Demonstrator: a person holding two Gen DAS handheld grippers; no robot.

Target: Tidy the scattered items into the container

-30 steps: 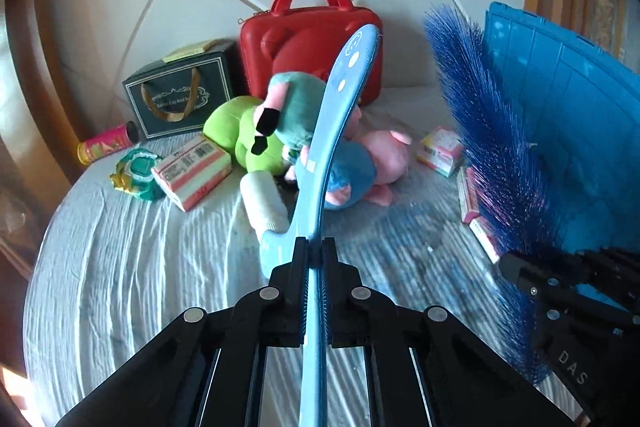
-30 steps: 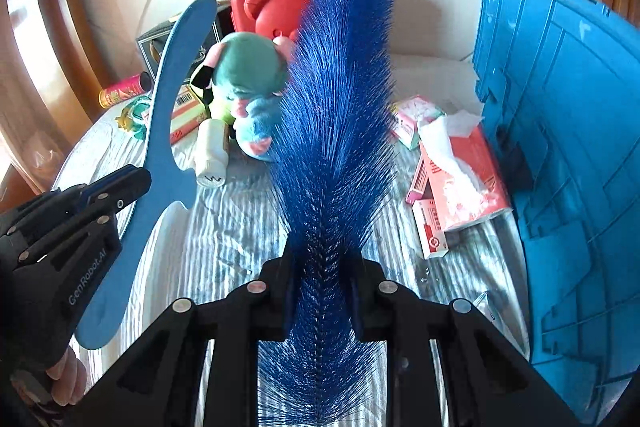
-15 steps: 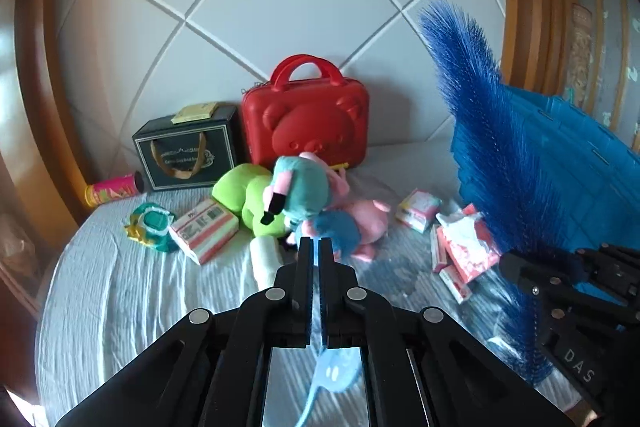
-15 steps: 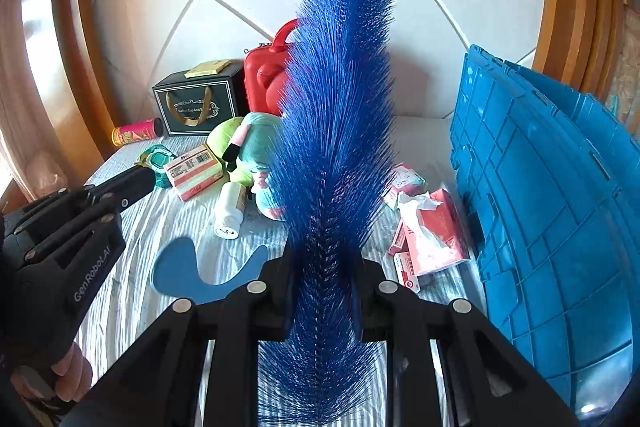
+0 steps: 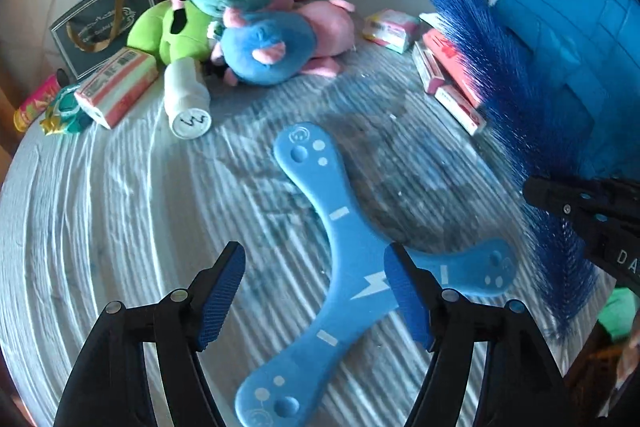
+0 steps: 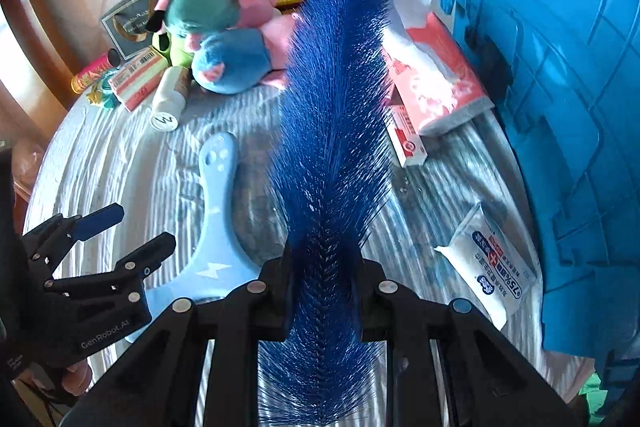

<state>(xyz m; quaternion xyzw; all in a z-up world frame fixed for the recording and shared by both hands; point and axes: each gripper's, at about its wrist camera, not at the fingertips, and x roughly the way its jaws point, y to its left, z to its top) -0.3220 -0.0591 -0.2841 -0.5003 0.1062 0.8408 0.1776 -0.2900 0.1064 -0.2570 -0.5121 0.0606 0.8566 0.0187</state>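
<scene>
Your right gripper is clamped on the blue bristle duster; carry it into the blue plastic crate at the bed's right edge. Your left gripper hangs spread over the light-blue three-armed boomerang lying mid-bed.

- Bright daylight, strongest at the left edge.
- Soft shadow on the sheet.
- Fisheye bends the edges; corners go dark.
- Slight motion blur throughout.
</scene>
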